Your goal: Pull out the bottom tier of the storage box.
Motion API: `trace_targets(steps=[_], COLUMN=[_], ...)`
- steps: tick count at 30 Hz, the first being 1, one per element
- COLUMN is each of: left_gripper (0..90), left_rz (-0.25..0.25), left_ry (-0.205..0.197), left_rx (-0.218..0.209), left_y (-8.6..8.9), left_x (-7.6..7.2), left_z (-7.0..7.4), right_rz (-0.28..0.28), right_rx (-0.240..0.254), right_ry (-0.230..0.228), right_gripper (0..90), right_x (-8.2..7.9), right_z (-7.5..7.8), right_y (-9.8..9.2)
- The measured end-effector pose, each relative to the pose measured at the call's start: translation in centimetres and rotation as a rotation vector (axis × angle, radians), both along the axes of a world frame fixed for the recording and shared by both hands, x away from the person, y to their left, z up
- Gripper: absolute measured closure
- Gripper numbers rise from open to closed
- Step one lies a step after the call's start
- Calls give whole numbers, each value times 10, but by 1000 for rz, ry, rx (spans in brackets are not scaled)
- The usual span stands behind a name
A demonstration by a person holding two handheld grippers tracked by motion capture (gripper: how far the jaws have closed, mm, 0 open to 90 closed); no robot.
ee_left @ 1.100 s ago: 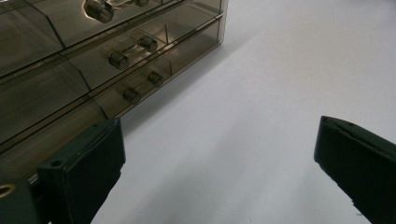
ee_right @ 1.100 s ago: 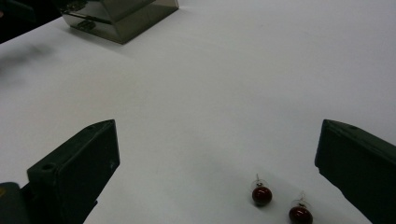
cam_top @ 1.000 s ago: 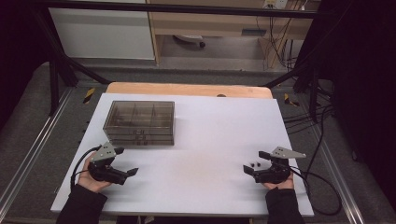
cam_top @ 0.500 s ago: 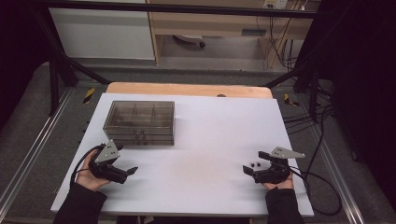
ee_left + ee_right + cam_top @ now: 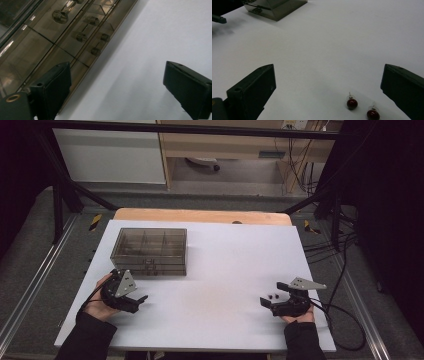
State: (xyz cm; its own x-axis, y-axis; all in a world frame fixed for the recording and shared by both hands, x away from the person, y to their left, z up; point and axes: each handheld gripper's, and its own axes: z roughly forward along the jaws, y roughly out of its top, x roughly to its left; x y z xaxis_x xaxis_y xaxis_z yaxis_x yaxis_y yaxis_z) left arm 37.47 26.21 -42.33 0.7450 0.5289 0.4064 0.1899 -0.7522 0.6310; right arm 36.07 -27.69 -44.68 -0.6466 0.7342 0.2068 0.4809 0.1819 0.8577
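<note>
1. Two small dark red earrings: first red earring point(image 5: 352, 103), second red earring point(image 5: 373, 114). They lie side by side on the white table point(image 5: 225, 270), near its right near corner, also seen from the high view as two dark dots point(image 5: 273, 297). Each has a round red ball with a short clear post standing up from it.
2. Right gripper point(image 5: 270, 301): jaws spread wide apart, nothing between the pads. In the right gripper view both earrings lie on the table between the two black jaws, closer to the right-hand jaw, touching neither. In the high view the earrings sit just beside the gripper's tips, on the far side.
3. Smoky clear box point(image 5: 150, 251): on the left far part of the table, well apart from the earrings. Lid down as far as can be seen; dividers split the inside into compartments. Small metal hinge or latch parts show through the wall in the left gripper view point(image 5: 82, 35).
4. Left gripper point(image 5: 139, 299): at the left near part of the table, just on the near side of the box. Jaws stand open and have just been closing slightly; only bare table lies between them. In the left gripper view, one jaw overlaps the box's edge; contact cannot be told.
5. A person's hands and dark sleeves enter from the near edge, one on each gripper.
</note>
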Motion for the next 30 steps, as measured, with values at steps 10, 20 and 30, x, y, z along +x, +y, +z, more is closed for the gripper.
trace_targets(steps=[10,20,30], left_gripper=[200,303,392], left_rz=[-5,-16,-29], left_ry=[-98,-196,-263], left_rx=[108,210,277], left_y=[-8,-14,-18], left_x=[3,3,2], left_z=[-8,-17,-22], right_rz=[-1,-3,-3], right_rx=[-1,0,-4], right_ry=[-4,-4,-6], right_gripper=[5,4,5], right_x=[0,0,0], right_z=[0,1,1], right_y=[0,-1,-1])
